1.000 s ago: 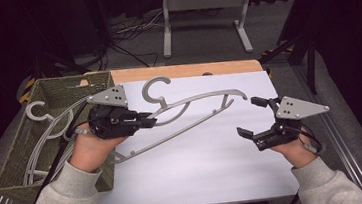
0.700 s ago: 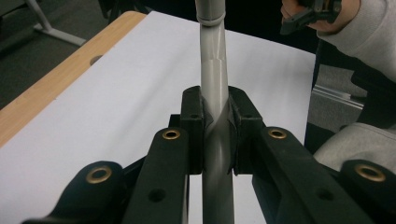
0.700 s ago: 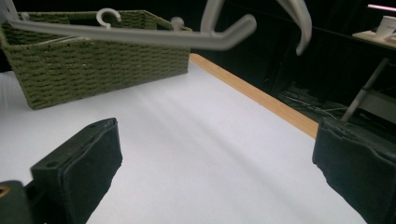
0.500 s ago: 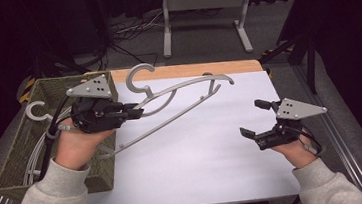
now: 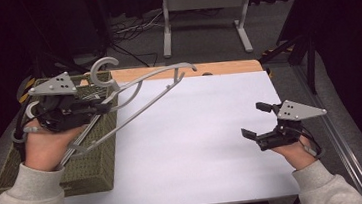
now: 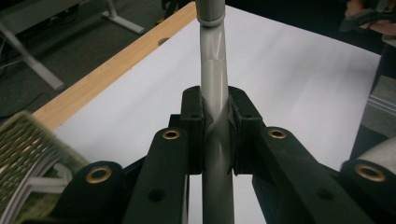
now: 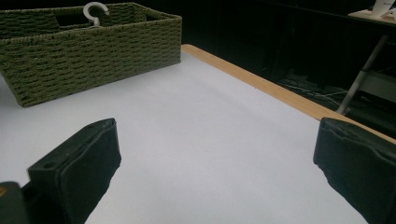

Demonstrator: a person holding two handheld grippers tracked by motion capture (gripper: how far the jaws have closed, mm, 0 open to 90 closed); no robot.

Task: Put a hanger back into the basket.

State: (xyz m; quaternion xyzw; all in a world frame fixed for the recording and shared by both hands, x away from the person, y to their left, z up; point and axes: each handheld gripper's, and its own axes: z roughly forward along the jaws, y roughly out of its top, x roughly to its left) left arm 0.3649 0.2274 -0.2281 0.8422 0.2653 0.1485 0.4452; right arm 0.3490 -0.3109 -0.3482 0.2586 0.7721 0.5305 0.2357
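Note:
A grey plastic hanger [image 5: 141, 105] hangs tilted in the air, its hook [image 5: 101, 69] over the far end of a green woven basket [image 5: 89, 166] at the table's left. My left gripper [image 5: 100, 107] is shut on the hanger's neck. In the left gripper view the black pads [image 6: 194, 126] squeeze the grey stem [image 6: 212, 60] from both sides. My right gripper [image 5: 254, 120] rests low at the right of the white table top [image 5: 198, 145], open, with nothing between its jaws [image 7: 224, 158].
Other grey hangers [image 6: 28, 182] lie in the basket [image 7: 93, 51], and a pale hook [image 7: 95, 11] rises above its rim. A wooden strip [image 5: 191, 71] edges the table's far side. A metal stand [image 5: 200, 9] is on the floor behind.
My left gripper has carried the hanger leftward, from the table's middle to over the basket. The right gripper has stayed in much the same place.

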